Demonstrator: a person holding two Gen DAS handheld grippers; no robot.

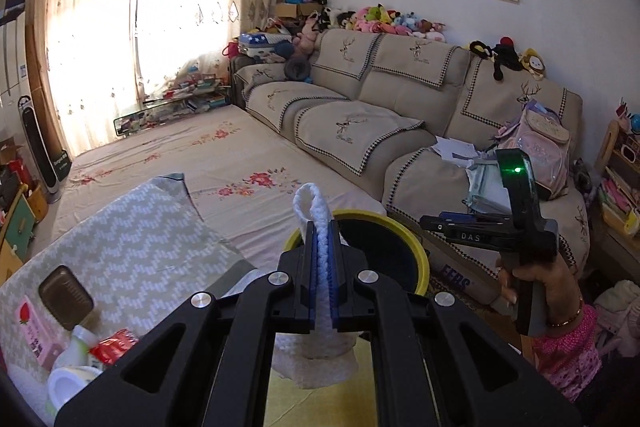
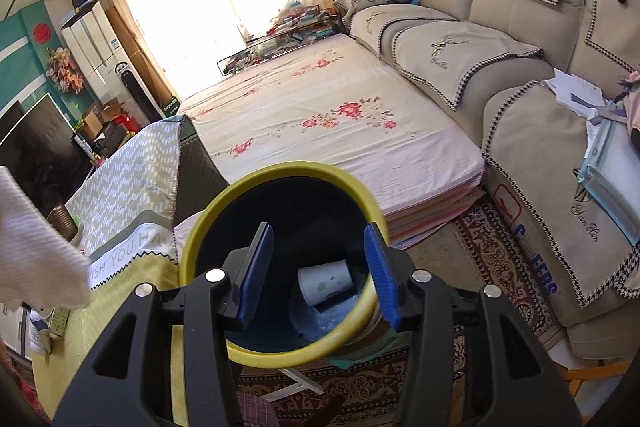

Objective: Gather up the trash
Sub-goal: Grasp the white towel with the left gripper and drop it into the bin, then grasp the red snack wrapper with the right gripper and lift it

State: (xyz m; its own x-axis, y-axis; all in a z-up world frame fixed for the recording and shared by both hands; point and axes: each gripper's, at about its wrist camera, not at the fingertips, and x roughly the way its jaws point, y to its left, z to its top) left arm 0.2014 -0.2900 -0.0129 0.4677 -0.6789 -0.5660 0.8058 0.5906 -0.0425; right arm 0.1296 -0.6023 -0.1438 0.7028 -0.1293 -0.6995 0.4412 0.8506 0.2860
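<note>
Tissue pinched over the bin, other claw wide open

Left claw [image 1: 322,267] is clamped on a white crumpled tissue [image 1: 308,203], held just in front of the yellow-rimmed trash bin [image 1: 420,251]. Right claw [image 2: 318,275] is spread apart right above the same bin [image 2: 200,239], where a white paper cup [image 2: 324,281] already lies inside. The bench [image 1: 132,239] with the patterned cloth sits off to the left.

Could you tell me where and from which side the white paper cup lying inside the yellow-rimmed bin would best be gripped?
The white paper cup lies on its side at the bottom of the yellow-rimmed dark bin. I would come straight down through the bin's opening and close across the cup's round side wall, since the bin wall blocks any sideways approach.
</note>
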